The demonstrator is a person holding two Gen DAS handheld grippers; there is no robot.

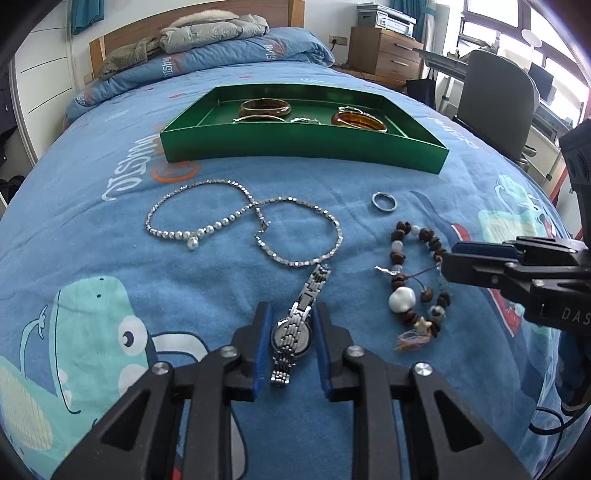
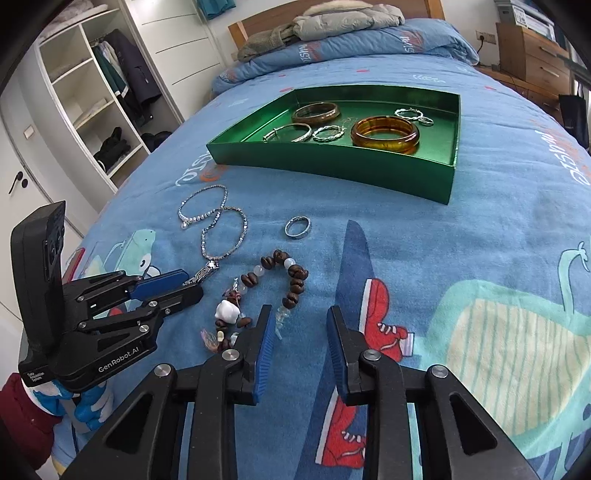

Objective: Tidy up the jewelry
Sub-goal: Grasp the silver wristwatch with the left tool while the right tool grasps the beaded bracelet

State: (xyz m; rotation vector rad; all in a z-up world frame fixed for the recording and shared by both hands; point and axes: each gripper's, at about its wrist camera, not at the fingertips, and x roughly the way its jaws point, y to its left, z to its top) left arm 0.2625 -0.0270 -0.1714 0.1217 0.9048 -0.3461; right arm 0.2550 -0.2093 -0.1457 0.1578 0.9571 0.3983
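Observation:
A silver watch (image 1: 294, 329) lies on the blue bedspread between the open jaws of my left gripper (image 1: 290, 314), whose pads stand on either side of its face without clearly touching. My right gripper (image 2: 301, 317) is open and empty, just right of a brown bead bracelet (image 2: 273, 291), which also shows in the left wrist view (image 1: 417, 280). A pearl necklace (image 1: 195, 218), a silver chain (image 1: 299, 232) and a silver ring (image 1: 384, 201) lie loose. A green tray (image 1: 303, 146) holds bangles (image 2: 385, 133) and silver hoops.
The bed's pillow end with a folded jacket (image 1: 214, 29) is behind the tray. A wardrobe (image 2: 96, 96) stands left of the bed, a wooden drawer unit (image 1: 384, 51) and a chair (image 1: 495, 99) to the right.

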